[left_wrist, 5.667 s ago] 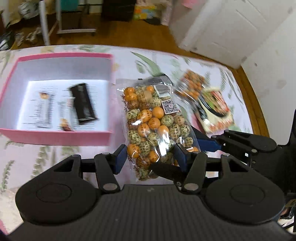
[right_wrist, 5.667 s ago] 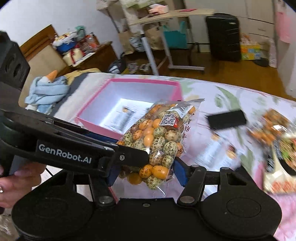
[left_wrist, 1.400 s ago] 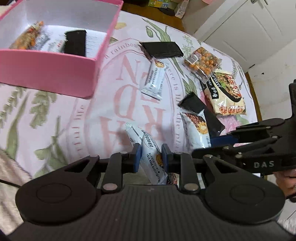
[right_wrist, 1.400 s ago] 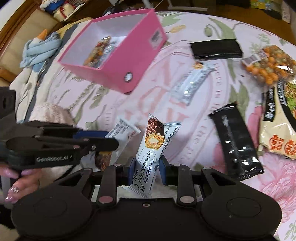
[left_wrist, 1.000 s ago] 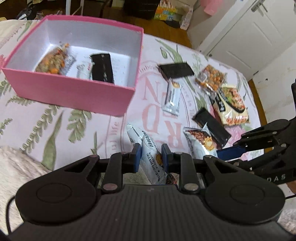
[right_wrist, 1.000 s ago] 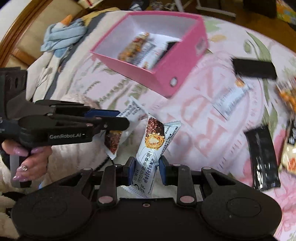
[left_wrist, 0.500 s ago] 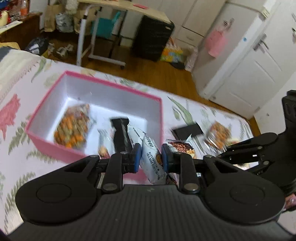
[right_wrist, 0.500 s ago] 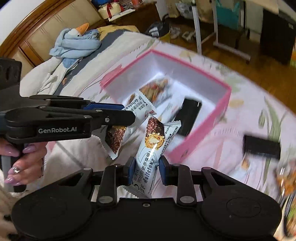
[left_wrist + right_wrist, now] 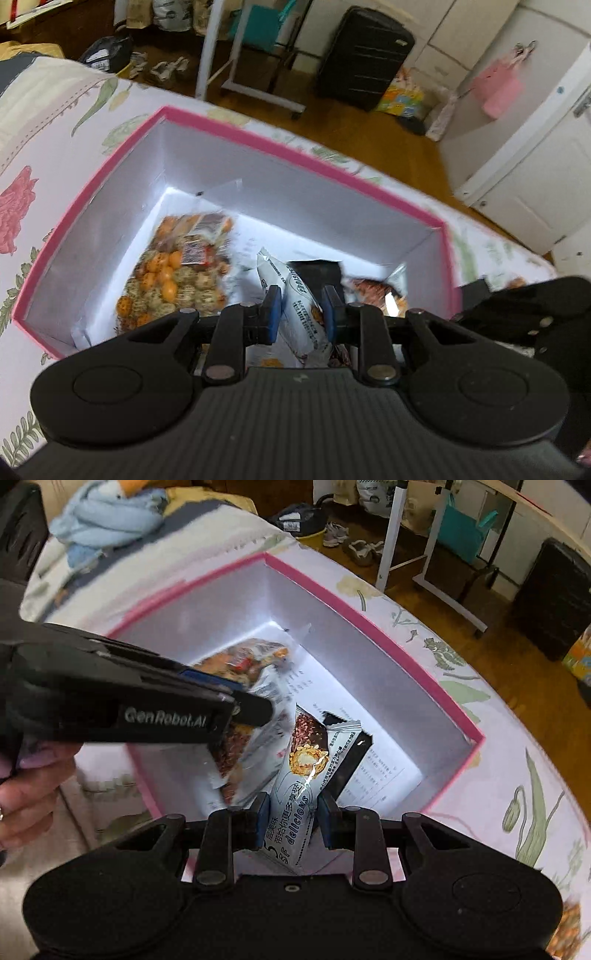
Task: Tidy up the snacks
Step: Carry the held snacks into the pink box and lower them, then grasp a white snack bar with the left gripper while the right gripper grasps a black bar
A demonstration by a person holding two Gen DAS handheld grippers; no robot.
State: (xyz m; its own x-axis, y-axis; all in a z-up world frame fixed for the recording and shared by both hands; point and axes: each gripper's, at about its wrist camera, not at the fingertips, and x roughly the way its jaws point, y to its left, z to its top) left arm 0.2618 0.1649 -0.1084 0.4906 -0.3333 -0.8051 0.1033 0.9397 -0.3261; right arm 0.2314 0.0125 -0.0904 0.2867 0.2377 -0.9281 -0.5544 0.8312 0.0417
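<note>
The pink box (image 9: pixel 295 153) with white walls lies open below both grippers; it also shows in the right wrist view (image 9: pixel 373 624). Inside lie a bag of orange and green nuts (image 9: pixel 173 273) and a black bar (image 9: pixel 314 269). My left gripper (image 9: pixel 301 314) is shut on a white snack bar (image 9: pixel 303 314), held over the box. My right gripper (image 9: pixel 291 819) is shut on a white "delicious" snack bar (image 9: pixel 306 771), also over the box, beside the left gripper (image 9: pixel 236 709). The right gripper's body (image 9: pixel 517 306) shows at the left view's right edge.
The box sits on a floral pink-and-white cloth (image 9: pixel 517 775). A blue cloth (image 9: pixel 107 517) lies beyond the box at the left. A black suitcase (image 9: pixel 365 55) and a white metal stand (image 9: pixel 251 55) are on the wooden floor behind.
Both grippers lifted their snack bars off the cloth and carried them over the pink box. They now hang lower and closer to its inside.
</note>
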